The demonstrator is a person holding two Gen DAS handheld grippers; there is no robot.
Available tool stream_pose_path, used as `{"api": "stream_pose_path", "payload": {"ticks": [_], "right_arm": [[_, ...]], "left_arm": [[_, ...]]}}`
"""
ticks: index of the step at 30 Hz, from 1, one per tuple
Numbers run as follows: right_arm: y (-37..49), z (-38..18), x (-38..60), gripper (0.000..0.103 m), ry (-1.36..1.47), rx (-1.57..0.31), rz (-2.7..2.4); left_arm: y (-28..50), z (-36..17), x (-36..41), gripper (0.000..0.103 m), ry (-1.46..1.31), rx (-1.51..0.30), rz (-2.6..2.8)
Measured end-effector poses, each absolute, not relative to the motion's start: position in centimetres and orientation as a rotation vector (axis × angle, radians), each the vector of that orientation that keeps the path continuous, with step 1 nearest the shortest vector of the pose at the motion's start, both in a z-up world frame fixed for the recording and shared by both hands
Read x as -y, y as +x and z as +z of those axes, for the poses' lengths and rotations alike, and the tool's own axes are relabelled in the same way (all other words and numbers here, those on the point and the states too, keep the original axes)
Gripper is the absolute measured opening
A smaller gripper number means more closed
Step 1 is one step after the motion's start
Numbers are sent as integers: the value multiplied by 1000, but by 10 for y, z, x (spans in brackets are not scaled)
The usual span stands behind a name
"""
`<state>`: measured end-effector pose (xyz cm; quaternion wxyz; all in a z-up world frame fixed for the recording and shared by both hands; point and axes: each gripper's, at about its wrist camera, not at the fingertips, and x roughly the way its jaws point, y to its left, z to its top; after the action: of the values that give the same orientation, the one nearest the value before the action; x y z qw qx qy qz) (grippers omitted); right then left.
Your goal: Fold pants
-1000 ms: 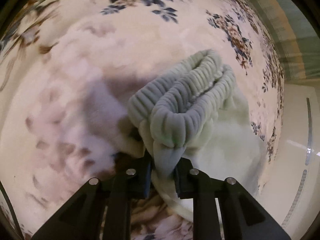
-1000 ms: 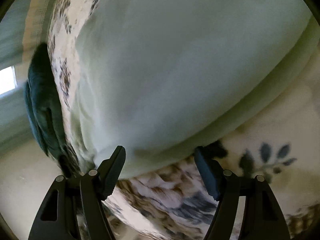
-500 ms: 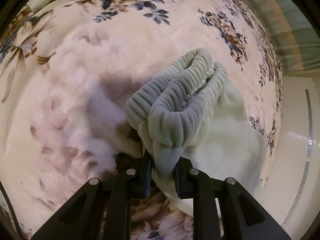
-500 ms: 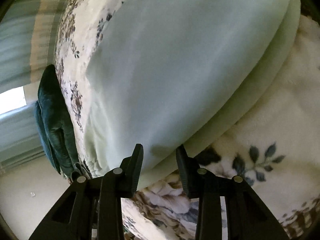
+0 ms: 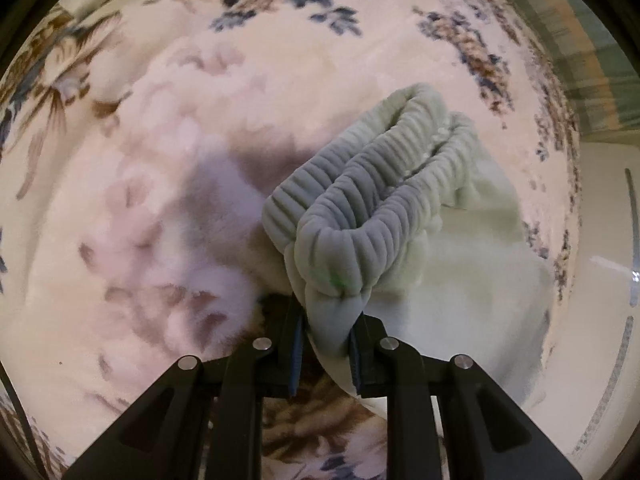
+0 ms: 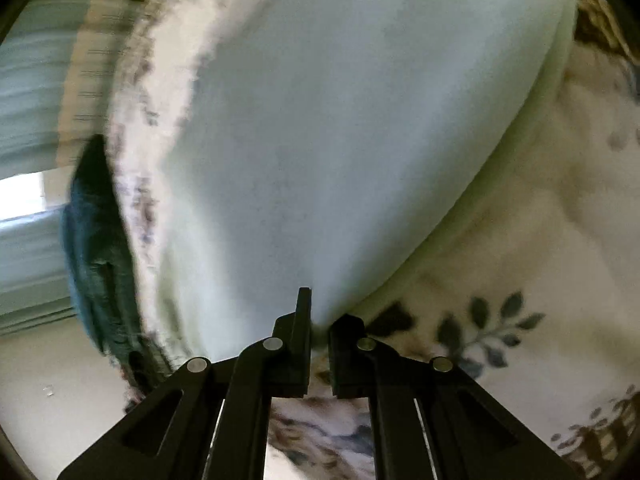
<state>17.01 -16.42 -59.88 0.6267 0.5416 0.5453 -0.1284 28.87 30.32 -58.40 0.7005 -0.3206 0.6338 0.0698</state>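
Pale green pants [image 5: 460, 280] lie on a floral blanket [image 5: 140, 200]. In the left wrist view their ribbed elastic waistband [image 5: 372, 184] is bunched up, and my left gripper [image 5: 326, 344] is shut on its near end. In the right wrist view the smooth leg fabric [image 6: 340, 120] fills the frame, and my right gripper [image 6: 320, 332] is shut on its near edge. Most of the pinched cloth is hidden between the jaws.
The cream floral blanket [image 6: 540, 260] covers the bed. A dark teal garment [image 6: 92, 248] hangs at the bed's edge on the left of the right wrist view. Pale floor [image 5: 600, 260] lies beyond the bed's right edge in the left wrist view.
My right gripper went from wide open to shut on the pants' edge. My left gripper kept its hold on the waistband and shifted slightly.
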Motion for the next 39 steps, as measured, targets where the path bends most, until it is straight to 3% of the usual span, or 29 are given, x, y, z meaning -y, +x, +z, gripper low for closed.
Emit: {"api": "stream_pose_path", "payload": {"ticks": [4,6,7,10,13,14,15,18,22,27,33,39], "right_arm": [[184,-640,168,9,1251,-1339,-269],[189,-636,178,17,1295,-1342,-216],[189,-627,185,20,1281,-1339,-195],[178,-602,210,40,1195,-1304,-196],[163,-588,246,74,1188,-1263,-199],[154,-584,260,90,1200,-1223,-211],[145,-577,276,97,1205,-1165,-241],[128,-557,330,101,1166,-1039,-350],[97,-552,424,101,1174,-948,-527],[72,-586,548,101,1309,-858,-633],[86,-651,631,102,1424,-902,-491],[113,-650,643,100,1443,-818,-373]], "left_arm": [[290,-595,-305,23,-765,-1426,181],[288,-591,-303,37,-759,-1438,187],[285,-584,-301,37,-752,-1440,193],[271,-560,-283,47,-613,-1473,205],[256,-529,-229,69,-264,-1484,186],[251,-519,-202,79,-157,-1461,155],[248,-512,-179,88,-96,-1442,126],[243,-503,-83,98,-2,-1381,-52],[251,-530,38,99,90,-1418,-197],[267,-571,152,99,170,-1464,-267],[280,-603,217,101,234,-1485,-225],[285,-619,224,103,223,-1497,-186]]}}
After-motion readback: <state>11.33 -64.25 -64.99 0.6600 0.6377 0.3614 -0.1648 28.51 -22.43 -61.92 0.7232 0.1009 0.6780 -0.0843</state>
